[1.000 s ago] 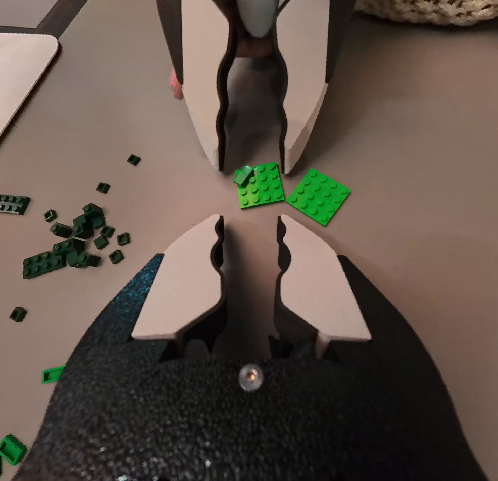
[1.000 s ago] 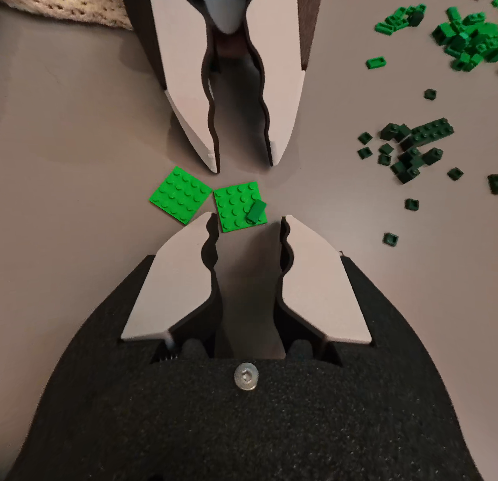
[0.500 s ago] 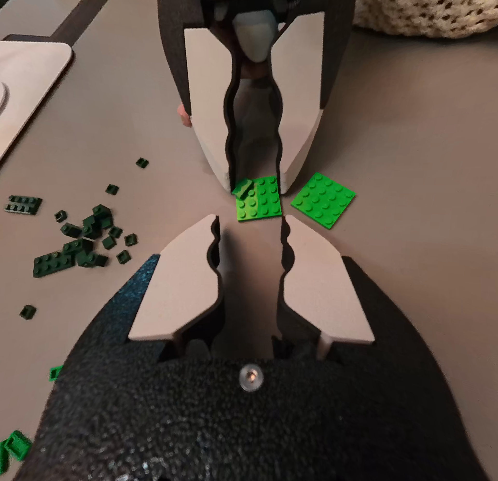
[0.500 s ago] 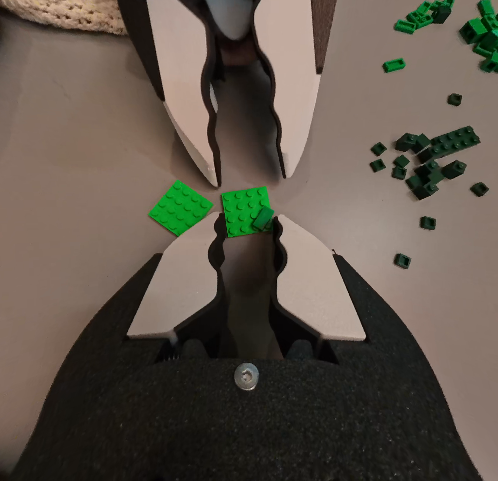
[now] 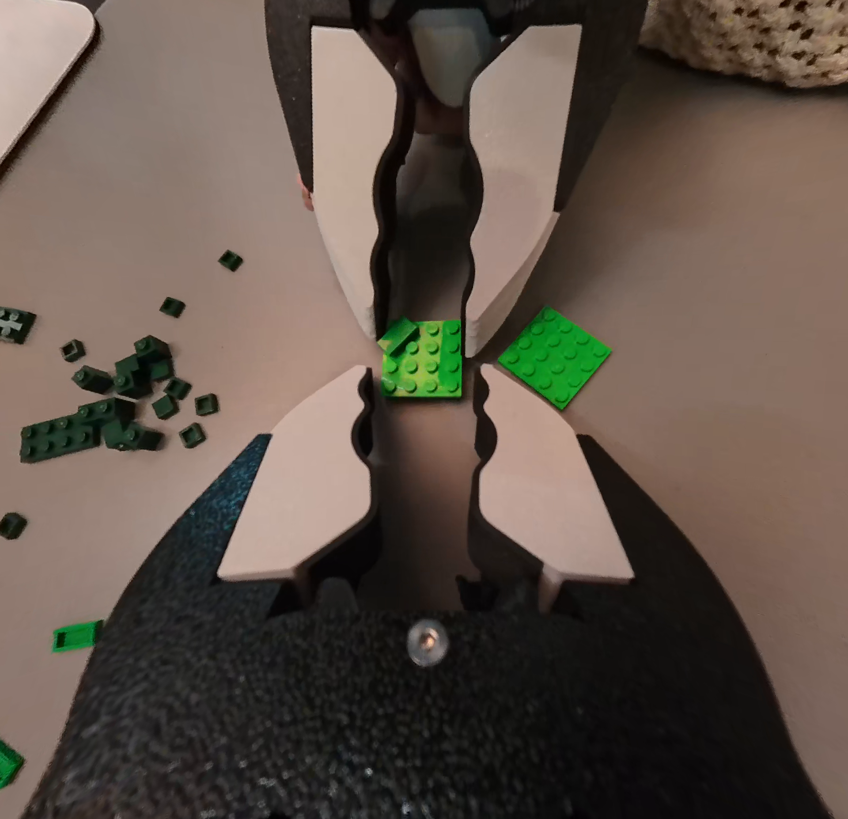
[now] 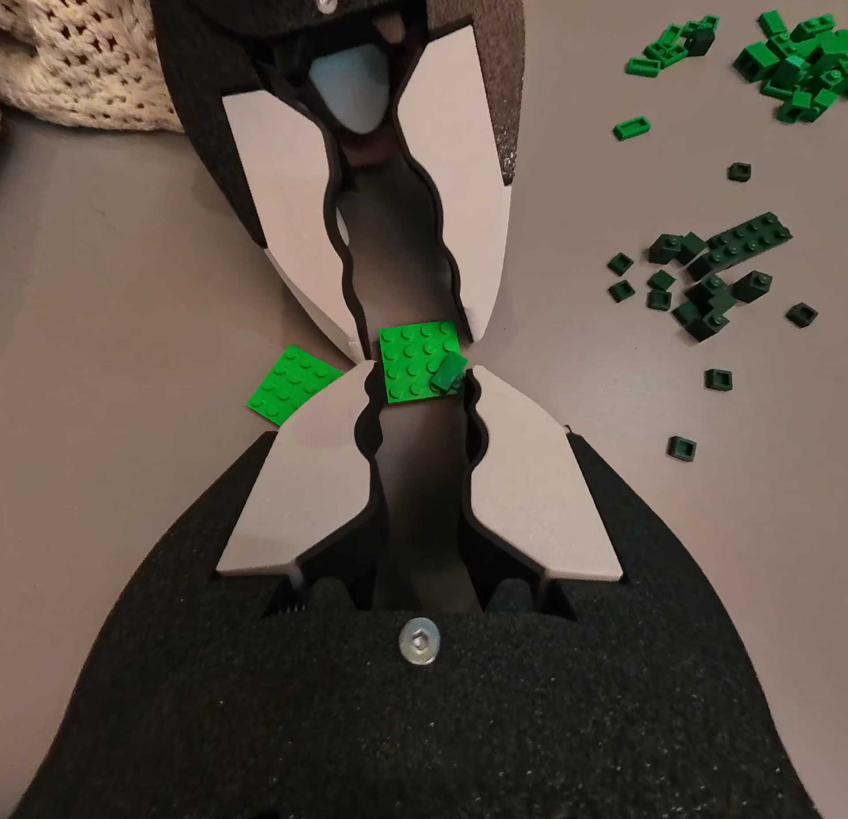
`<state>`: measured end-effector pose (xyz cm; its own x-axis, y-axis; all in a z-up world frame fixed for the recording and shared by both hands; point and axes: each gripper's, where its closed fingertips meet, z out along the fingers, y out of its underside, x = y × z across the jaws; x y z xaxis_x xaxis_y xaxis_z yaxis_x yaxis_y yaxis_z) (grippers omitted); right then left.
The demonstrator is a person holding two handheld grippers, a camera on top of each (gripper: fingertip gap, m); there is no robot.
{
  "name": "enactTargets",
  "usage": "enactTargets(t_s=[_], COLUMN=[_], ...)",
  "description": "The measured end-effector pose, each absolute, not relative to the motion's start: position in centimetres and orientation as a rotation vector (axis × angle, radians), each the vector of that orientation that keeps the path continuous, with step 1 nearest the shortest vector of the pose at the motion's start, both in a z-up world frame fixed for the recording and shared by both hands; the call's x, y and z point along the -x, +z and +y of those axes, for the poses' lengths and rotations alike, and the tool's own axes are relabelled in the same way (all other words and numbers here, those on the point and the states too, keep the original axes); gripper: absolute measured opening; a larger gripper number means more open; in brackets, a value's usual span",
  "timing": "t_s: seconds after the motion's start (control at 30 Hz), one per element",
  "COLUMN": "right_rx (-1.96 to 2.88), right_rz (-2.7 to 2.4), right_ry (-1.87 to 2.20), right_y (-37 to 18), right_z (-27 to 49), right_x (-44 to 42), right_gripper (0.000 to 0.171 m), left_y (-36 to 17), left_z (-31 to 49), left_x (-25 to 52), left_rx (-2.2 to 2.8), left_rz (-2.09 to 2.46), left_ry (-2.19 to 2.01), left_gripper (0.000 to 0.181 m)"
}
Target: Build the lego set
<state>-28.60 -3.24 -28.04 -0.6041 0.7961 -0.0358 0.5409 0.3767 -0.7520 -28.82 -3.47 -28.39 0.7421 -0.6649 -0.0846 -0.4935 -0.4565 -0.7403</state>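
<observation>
A plain grey-brown tabletop (image 5: 137, 163) is carrying everything; a cream knitted fabric (image 5: 752, 26) is lying at its far edge and a pale rounded board (image 5: 32, 62) is sitting at one corner. Loose dark green pieces (image 5: 114, 393) and bright green pieces (image 6: 794, 58) are lying scattered off to one side. The bright green square plate (image 5: 424, 361) — a small dark green brick (image 5: 398, 335) sitting tilted on one corner — is lying flat, with a second green plate (image 5: 553, 356) just beside it. The left gripper (image 5: 422, 379) and right gripper (image 6: 420, 374) are facing each other, both with fingers parted, bracketing the plate. Compared with a second ago, both have been closing in — the tips are now flanking the plate's edges.
</observation>
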Motion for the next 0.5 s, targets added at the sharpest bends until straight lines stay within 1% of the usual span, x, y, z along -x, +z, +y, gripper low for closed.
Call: enactTargets(t_s=[0.1,0.33,0.43,0.5], right_rx=[1.144,1.115,1.066,1.042], right_rz=[-2.32,-2.327,-2.331,-2.312], right_ry=[1.076,1.063,1.102,1.169], right_y=[-28.0,-28.1,-27.7,-27.0], right_z=[-3.4,-3.5,-3.5,-3.6], right_x=[28.5,28.3,27.8,27.5], right_gripper=[0.032,0.032,0.04,0.042], left_y=[-28.4,-28.4,-28.4,-28.3], left_z=[-3.5,-3.4,-3.5,-3.7], left_x=[28.5,28.5,28.5,28.3], left_rx=[2.152,2.126,2.106,2.086], left_rz=[0.865,0.866,0.896,0.932], left_ry=[-0.296,-0.304,-0.298,-0.298], left_gripper=[0.035,0.034,0.034,0.033])
